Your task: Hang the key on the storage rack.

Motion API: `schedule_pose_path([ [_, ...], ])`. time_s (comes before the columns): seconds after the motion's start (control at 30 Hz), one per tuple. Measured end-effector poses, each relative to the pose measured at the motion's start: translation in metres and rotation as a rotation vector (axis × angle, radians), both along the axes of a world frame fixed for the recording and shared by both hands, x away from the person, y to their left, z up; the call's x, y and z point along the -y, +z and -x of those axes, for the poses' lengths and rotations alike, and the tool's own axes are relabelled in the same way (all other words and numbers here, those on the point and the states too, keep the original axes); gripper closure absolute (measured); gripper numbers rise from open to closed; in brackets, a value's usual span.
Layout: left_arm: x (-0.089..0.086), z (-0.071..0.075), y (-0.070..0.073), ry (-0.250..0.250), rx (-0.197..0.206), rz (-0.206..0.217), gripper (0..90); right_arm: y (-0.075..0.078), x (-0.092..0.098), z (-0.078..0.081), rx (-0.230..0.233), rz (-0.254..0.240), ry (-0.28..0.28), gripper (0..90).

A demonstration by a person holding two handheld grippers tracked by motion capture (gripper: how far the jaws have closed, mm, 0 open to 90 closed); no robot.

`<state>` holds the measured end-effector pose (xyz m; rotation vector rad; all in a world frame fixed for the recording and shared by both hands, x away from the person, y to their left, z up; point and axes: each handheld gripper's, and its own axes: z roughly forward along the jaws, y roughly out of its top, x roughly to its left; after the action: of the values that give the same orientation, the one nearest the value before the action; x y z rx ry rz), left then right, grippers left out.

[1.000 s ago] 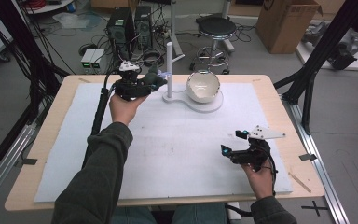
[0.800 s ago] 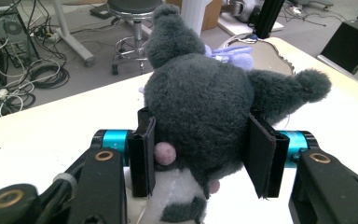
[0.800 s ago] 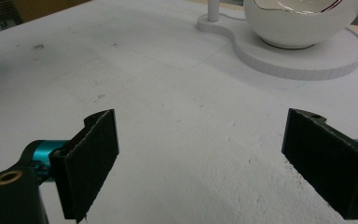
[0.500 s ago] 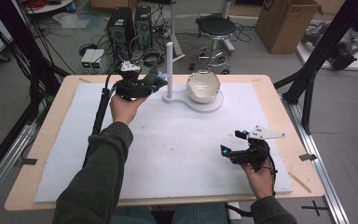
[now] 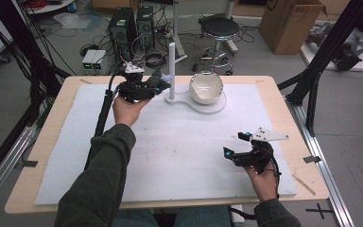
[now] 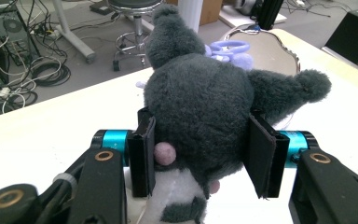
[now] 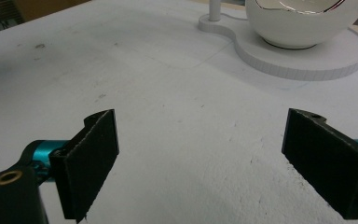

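A dark grey plush toy with long ears, a white belly and small pink spots is squeezed between the two black pads of my left gripper. In the high view the left gripper holds the plush toy above the table's far side, close to the white post. A purple ring pokes out beyond the toy. The white bowl stands on its white base plate just right of the post. My right gripper rests near the front right of the mat, open, with bare mat between its pads.
A white mat covers most of the wooden table. In the right gripper view the bowl and its base plate lie ahead. Beyond the table are computer towers, cables, a stool and a cardboard box.
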<state>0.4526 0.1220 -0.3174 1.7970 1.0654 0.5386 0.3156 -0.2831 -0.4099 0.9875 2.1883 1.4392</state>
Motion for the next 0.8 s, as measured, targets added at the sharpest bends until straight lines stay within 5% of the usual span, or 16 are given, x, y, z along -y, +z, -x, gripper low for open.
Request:
schedule_pose_path([
  [0.8,0.006,-0.005,-0.011,0.012,-0.022,-0.032,50.8,0.0,0.0,0.0,-0.002,-0.002,0.006,10.3],
])
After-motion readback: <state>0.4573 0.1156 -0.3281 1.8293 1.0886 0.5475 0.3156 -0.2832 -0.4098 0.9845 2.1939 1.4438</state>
